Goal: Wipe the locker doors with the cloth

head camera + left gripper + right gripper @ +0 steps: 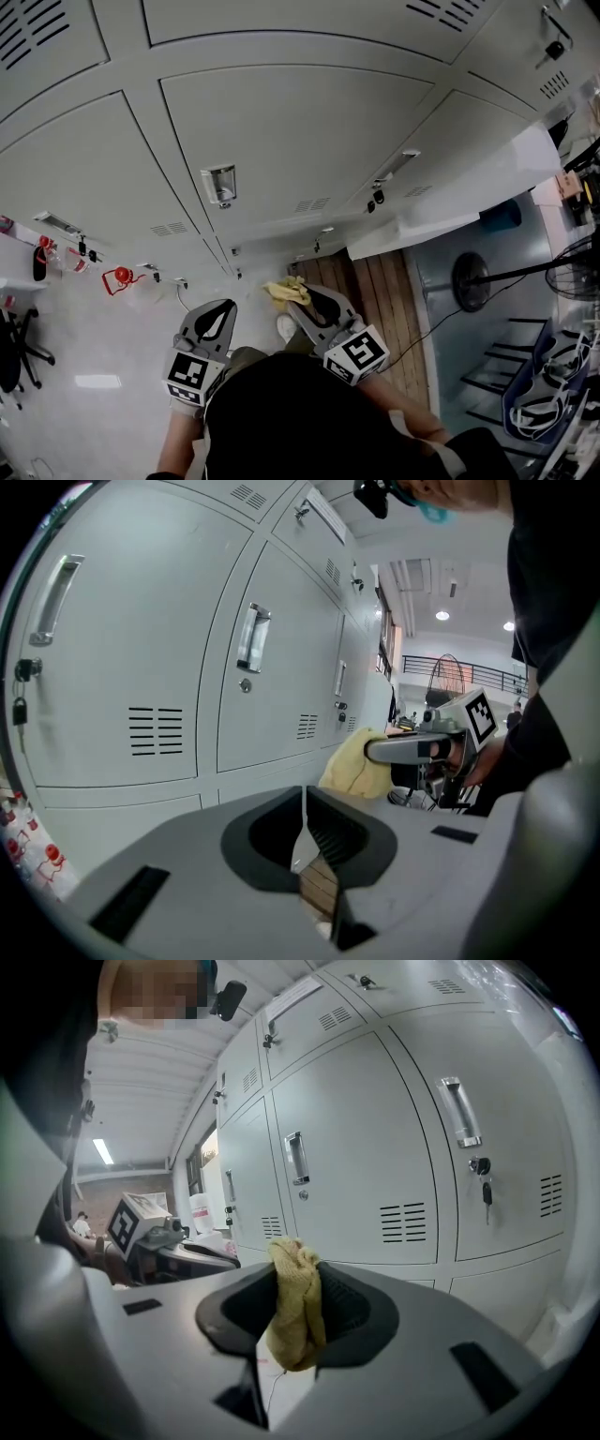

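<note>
Right gripper view — right gripper [298, 1279] clamps the cloth [295, 1321]; left gripper [304, 797] — jaws pressed together, empty — faces locker doors [281, 677].

A yellow cloth [284, 291] sits bunched in the jaws of the right gripper [306, 300], ahead of them the grey locker doors [300, 131]. The left gripper [217, 317] hangs beside, apart from the cloth.

Locker doors [281, 141] run off the top and left edges. The person's dark torso [309, 422] covers the rear of the left gripper [225, 307] and the right gripper [305, 298]. The right jaws partly hide the yellow cloth [281, 291]. The red items [122, 277] at far left are too small to identify.
</note>
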`<state>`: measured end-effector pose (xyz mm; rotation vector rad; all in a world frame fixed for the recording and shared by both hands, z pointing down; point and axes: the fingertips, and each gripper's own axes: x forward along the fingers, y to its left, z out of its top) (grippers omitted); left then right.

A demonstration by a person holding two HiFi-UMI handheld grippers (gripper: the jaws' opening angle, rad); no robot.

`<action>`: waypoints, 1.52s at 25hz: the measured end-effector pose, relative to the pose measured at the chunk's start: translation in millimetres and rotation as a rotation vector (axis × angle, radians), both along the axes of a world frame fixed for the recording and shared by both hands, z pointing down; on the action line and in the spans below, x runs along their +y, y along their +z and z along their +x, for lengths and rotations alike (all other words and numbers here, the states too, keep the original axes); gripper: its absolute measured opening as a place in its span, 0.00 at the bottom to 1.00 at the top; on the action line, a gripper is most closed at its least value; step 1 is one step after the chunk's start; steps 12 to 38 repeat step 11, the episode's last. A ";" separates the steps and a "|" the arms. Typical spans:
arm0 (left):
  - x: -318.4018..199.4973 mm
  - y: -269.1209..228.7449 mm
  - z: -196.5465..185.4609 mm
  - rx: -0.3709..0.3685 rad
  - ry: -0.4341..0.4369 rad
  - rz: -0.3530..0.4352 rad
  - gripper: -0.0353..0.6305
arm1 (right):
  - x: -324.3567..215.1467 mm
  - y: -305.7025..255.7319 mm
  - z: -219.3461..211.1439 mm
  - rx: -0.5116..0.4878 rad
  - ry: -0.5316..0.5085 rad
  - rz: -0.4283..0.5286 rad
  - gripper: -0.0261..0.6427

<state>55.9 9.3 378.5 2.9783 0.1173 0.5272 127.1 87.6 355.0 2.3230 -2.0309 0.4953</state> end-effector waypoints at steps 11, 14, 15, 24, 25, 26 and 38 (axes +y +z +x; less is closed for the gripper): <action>1.2 6.8 9.9 -0.036 -0.078 0.002 0.07 | -4.1 7.9 20.4 -0.048 -0.067 0.018 0.21; 1.2 6.8 9.9 -0.036 -0.078 0.002 0.07 | -4.1 7.9 20.4 -0.048 -0.067 0.018 0.21; 1.2 6.8 9.9 -0.036 -0.078 0.002 0.07 | -4.1 7.9 20.4 -0.048 -0.067 0.018 0.21; 1.2 6.8 9.9 -0.036 -0.078 0.002 0.07 | -4.1 7.9 20.4 -0.048 -0.067 0.018 0.21; 1.2 6.8 9.9 -0.036 -0.078 0.002 0.07 | -4.1 7.9 20.4 -0.048 -0.067 0.018 0.21; 1.2 6.8 9.9 -0.036 -0.078 0.002 0.07 | -4.1 7.9 20.4 -0.048 -0.067 0.018 0.21; 1.2 6.8 9.9 -0.036 -0.078 0.002 0.07 | -4.1 7.9 20.4 -0.048 -0.067 0.018 0.21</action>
